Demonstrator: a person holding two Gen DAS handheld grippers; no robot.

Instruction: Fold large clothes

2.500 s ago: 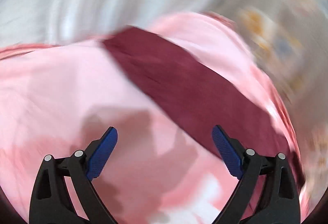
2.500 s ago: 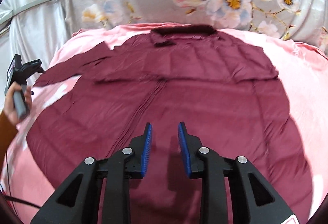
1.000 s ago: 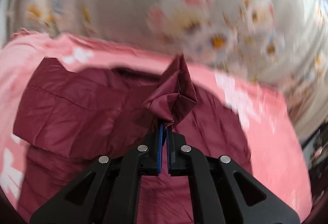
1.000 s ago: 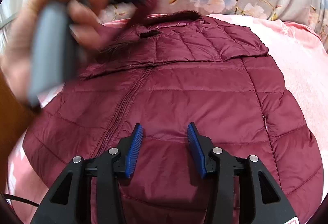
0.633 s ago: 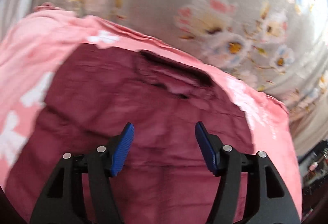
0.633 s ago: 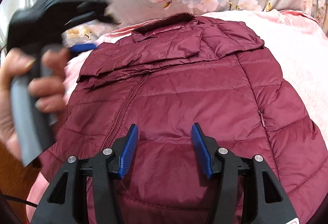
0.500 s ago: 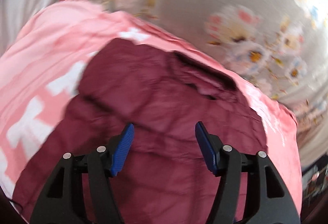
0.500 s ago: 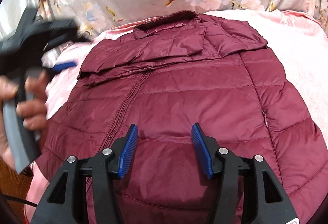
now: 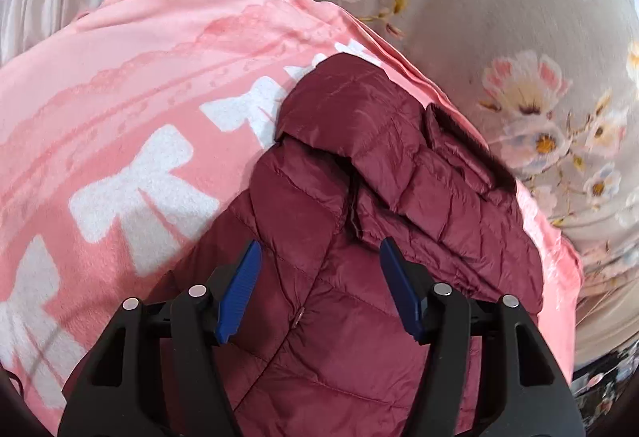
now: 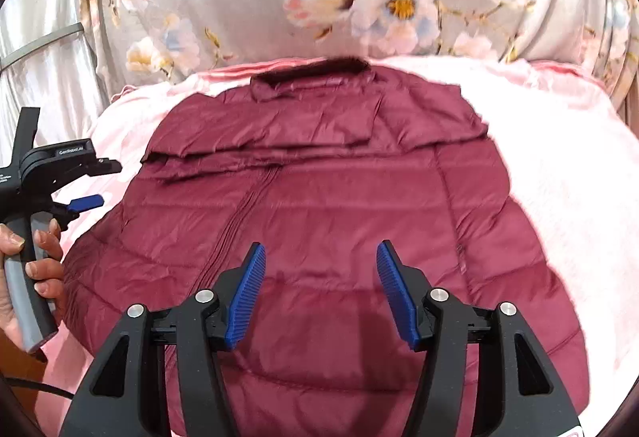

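Where fleece blanket point(image 10: 559, 165) spreads, quilted maroon jacket point(image 10: 339, 205) lies flat

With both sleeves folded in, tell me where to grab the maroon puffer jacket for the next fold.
Grip the maroon puffer jacket by its bottom hem, probably, coming in low from the near side. The hem lies nearest, below the open right tongs.
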